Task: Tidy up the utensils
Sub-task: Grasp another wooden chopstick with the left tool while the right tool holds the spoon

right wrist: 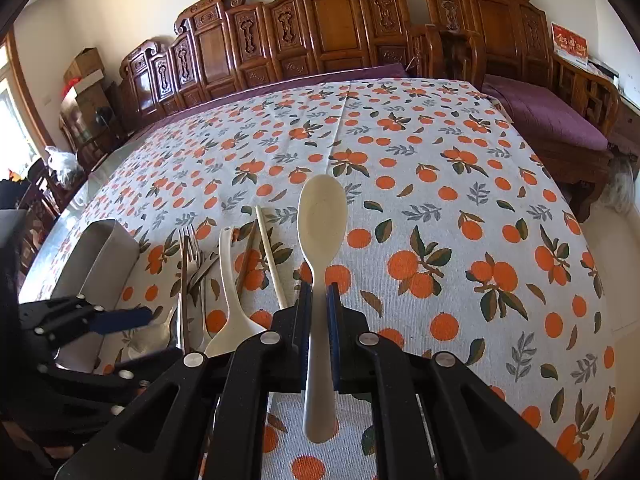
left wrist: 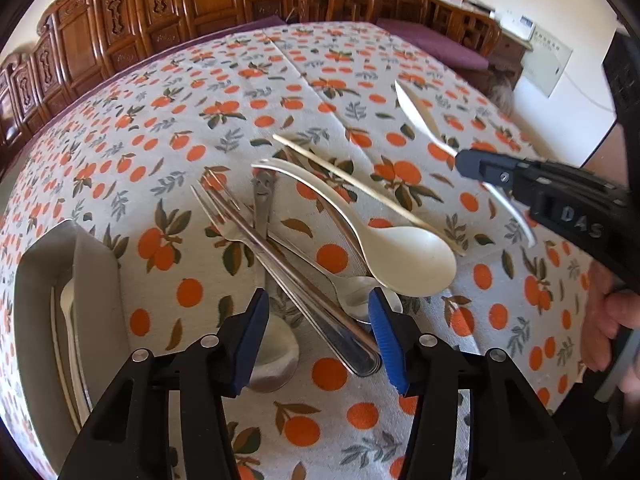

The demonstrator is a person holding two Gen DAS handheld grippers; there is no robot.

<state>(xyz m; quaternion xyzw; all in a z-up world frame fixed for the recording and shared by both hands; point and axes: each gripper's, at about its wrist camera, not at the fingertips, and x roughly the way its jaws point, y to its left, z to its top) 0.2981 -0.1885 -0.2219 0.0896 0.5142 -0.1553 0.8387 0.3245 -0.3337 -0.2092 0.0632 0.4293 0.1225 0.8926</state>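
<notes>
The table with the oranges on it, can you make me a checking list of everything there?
Surface: orange-print tablecloth covering the table.
Job's things: cream plastic spoon held in the air; second cream spoon, steel fork, metal chopsticks, steel spoons and pale wooden chopstick piled together; grey tray already holding utensils.
Clutter: nothing seen.
Grippers: right gripper clamps the held spoon; left gripper open above the pile.
Cables: nothing seen.
Surroundings: carved wooden chairs, purple cushion.

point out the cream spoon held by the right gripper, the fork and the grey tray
cream spoon (right wrist: 321,216): right wrist view, on its bowl
fork (left wrist: 224,220): left wrist view, on its neck below the tines
grey tray (left wrist: 94,280): left wrist view, on its side wall
</notes>
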